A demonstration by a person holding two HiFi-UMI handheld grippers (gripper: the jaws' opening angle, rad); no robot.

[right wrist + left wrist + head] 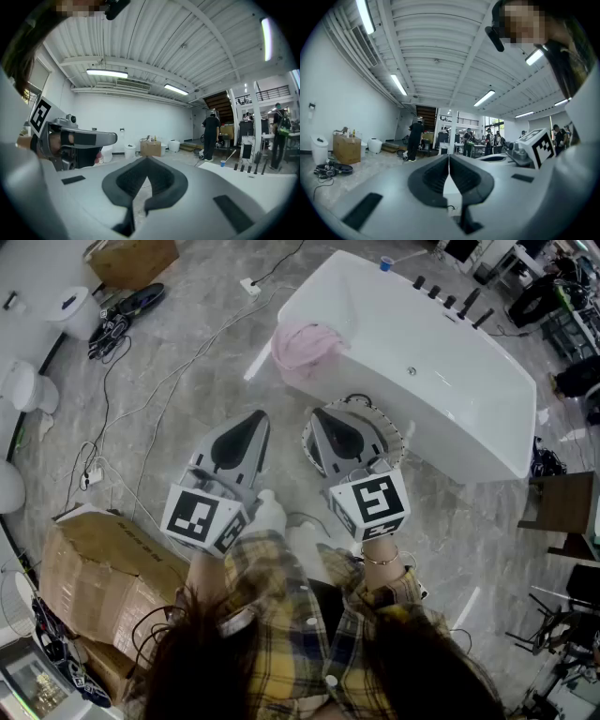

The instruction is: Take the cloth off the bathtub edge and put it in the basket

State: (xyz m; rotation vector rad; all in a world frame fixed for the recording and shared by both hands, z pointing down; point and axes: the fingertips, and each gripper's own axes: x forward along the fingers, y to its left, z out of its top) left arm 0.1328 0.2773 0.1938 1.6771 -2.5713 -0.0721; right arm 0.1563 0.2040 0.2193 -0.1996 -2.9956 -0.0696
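Observation:
A pink cloth [305,345] lies bunched on the near left corner of the white bathtub [441,381]. Just in front of the tub a round basket [400,434] with a frilled white rim stands on the floor. My right gripper [319,414] hovers over the basket, shut and empty; its jaws meet at the tip [146,160]. To its left, my left gripper [255,418] is shut with nothing in it, and its jaws close on a thin line [449,158]. Both point toward the tub, short of the cloth.
Cardboard boxes [103,568] and tangled cables [112,409] lie at the left. White toilets [70,310] stand along the far left wall. A brown chair [567,502] is to the right of the tub. Black taps [450,298] line the tub's far rim. People [415,138] stand far off.

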